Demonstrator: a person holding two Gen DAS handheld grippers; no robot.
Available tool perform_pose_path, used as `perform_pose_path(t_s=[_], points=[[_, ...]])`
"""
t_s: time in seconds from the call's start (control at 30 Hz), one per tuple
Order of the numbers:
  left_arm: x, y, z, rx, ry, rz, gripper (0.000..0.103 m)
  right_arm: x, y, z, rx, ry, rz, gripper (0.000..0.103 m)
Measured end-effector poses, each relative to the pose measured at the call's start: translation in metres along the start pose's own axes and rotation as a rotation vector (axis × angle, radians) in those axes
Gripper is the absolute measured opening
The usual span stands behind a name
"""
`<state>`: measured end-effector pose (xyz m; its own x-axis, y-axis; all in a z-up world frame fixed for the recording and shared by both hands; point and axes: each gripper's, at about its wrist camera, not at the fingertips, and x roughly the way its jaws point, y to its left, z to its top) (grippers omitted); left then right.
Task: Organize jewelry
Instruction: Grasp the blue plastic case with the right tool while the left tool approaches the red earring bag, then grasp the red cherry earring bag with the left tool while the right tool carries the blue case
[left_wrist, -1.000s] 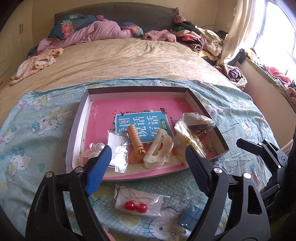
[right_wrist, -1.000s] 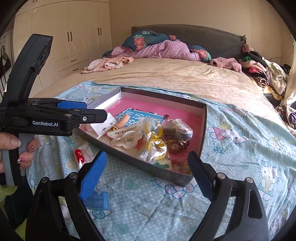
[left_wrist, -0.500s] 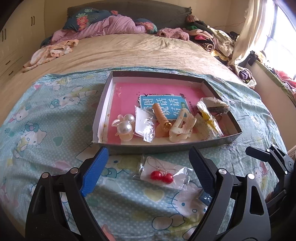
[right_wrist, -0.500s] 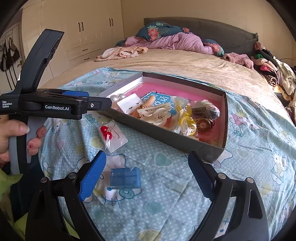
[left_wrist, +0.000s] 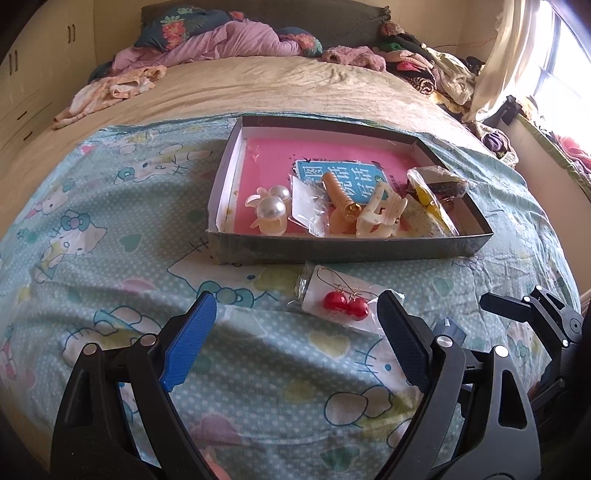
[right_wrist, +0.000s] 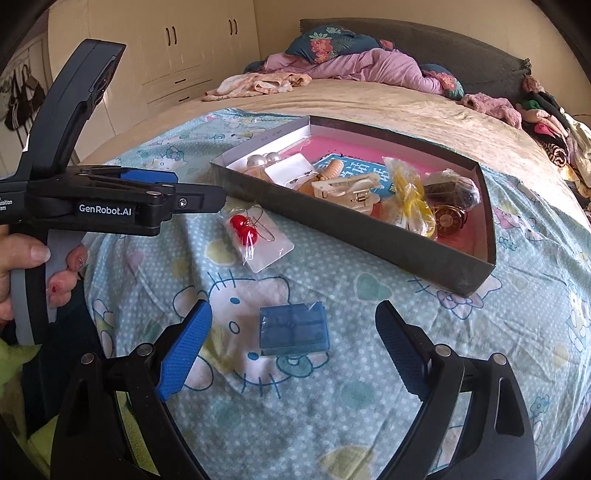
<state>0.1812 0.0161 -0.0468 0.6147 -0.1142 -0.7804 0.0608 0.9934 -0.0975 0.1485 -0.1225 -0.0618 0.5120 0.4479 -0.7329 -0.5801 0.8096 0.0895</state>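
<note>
A dark shallow box (left_wrist: 354, 251) with a pink floor holds pearl clips (left_wrist: 271, 208), a cream claw clip (left_wrist: 380, 218), an orange hair piece and bagged trinkets. It also shows in the right wrist view (right_wrist: 369, 236). Red ball earrings in a clear bag (left_wrist: 345, 304) lie on the bedspread in front of it, also in the right wrist view (right_wrist: 255, 236). A small blue box (right_wrist: 293, 328) lies just ahead of my open right gripper (right_wrist: 291, 347). My left gripper (left_wrist: 295, 343) is open and empty, just short of the earrings.
The bedspread has a Hello Kitty print (left_wrist: 110, 229). Piled clothes and pillows (left_wrist: 236, 37) lie at the head of the bed. A wardrobe (right_wrist: 166, 55) stands left. The left gripper's body (right_wrist: 103, 206) crosses the right wrist view's left side.
Both grippers have pulled back from the dark box and lowered toward the bedspread. The earrings bag and the blue box now lie closer in view. Both grippers stay open.
</note>
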Motion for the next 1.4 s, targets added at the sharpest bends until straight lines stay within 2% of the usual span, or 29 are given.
perform_pose_path(t_s=[0.37, 0.43, 0.57, 0.67, 0.83, 1.07, 1.23, 1.4], points=[[0.013, -0.005, -0.013, 0.020, 0.050, -0.016, 0.082, 0.021, 0.000, -0.009, 0.023, 0.048, 0.018, 0.088], [0.016, -0.007, -0.013, 0.025, 0.059, -0.020, 0.088, 0.025, -0.001, -0.010, 0.028, 0.055, 0.018, 0.086], [0.025, -0.013, -0.012, 0.039, 0.079, -0.035, 0.090, 0.032, -0.004, -0.012, 0.030, 0.064, 0.017, 0.071], [0.033, -0.017, -0.011, 0.052, 0.093, -0.032, 0.090, 0.031, -0.006, -0.013, 0.022, 0.054, 0.029, 0.043], [0.046, -0.021, -0.010, 0.066, 0.115, -0.031, 0.090, 0.023, -0.018, -0.014, 0.045, 0.039, 0.022, 0.043], [0.055, -0.032, -0.006, 0.090, 0.105, -0.043, 0.090, 0.002, -0.040, -0.010, 0.102, -0.014, -0.014, 0.043], [0.056, -0.040, -0.005, 0.114, 0.094, -0.042, 0.075, -0.009, -0.051, -0.003, 0.116, -0.052, -0.037, 0.043], [0.044, -0.040, -0.002, 0.098, 0.072, -0.081, 0.072, -0.021, -0.059, 0.003, 0.122, -0.089, -0.054, 0.043]])
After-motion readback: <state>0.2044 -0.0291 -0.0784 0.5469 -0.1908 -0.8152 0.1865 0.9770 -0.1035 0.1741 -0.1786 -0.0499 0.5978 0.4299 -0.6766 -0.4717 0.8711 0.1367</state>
